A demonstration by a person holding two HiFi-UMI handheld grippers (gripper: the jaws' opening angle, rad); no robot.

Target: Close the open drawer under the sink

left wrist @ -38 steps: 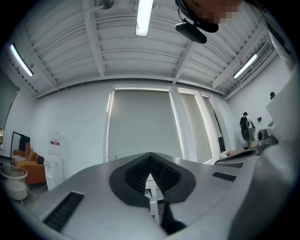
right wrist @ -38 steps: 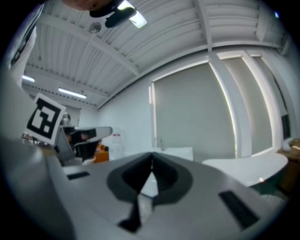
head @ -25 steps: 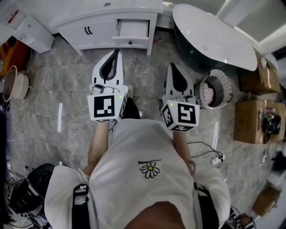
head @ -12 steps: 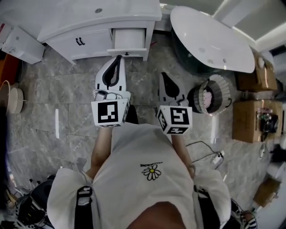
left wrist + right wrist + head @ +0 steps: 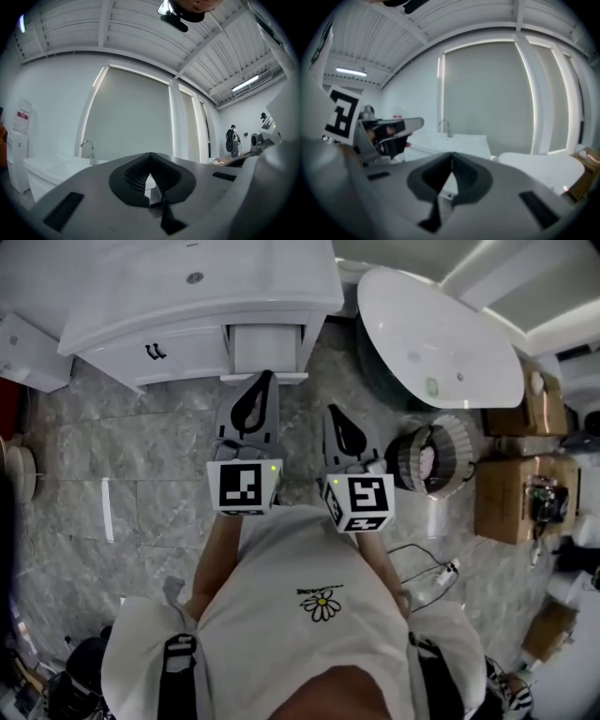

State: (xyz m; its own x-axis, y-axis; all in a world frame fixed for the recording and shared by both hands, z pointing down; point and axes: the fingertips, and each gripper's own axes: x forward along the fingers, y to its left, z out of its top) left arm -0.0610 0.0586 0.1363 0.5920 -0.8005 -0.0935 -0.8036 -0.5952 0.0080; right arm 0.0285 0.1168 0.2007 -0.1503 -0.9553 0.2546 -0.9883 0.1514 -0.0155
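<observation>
The white vanity (image 5: 178,329) under the sink stands at the top of the head view, with its right drawer (image 5: 265,345) pulled out. My left gripper (image 5: 267,376) is shut and empty. Its tip reaches the drawer's front edge, but contact cannot be told. My right gripper (image 5: 330,411) is also shut and empty, and hangs over the floor to the right of and below the drawer. The left gripper view looks over the shut left gripper (image 5: 150,155) at the faucet (image 5: 87,151). In the right gripper view the right gripper (image 5: 451,154) points at the vanity top (image 5: 454,140).
A white bathtub (image 5: 441,334) stands right of the vanity. Below it are a round basket (image 5: 431,460) and cardboard boxes (image 5: 511,498). A white box (image 5: 23,352) sits at the far left. The floor (image 5: 122,456) is grey marble tile, and a cable (image 5: 427,573) lies at the right.
Both grippers have moved forward toward the vanity, staying shut. The left tip has gone from well short of the drawer to its front edge. The vanity and drawer now look closer.
</observation>
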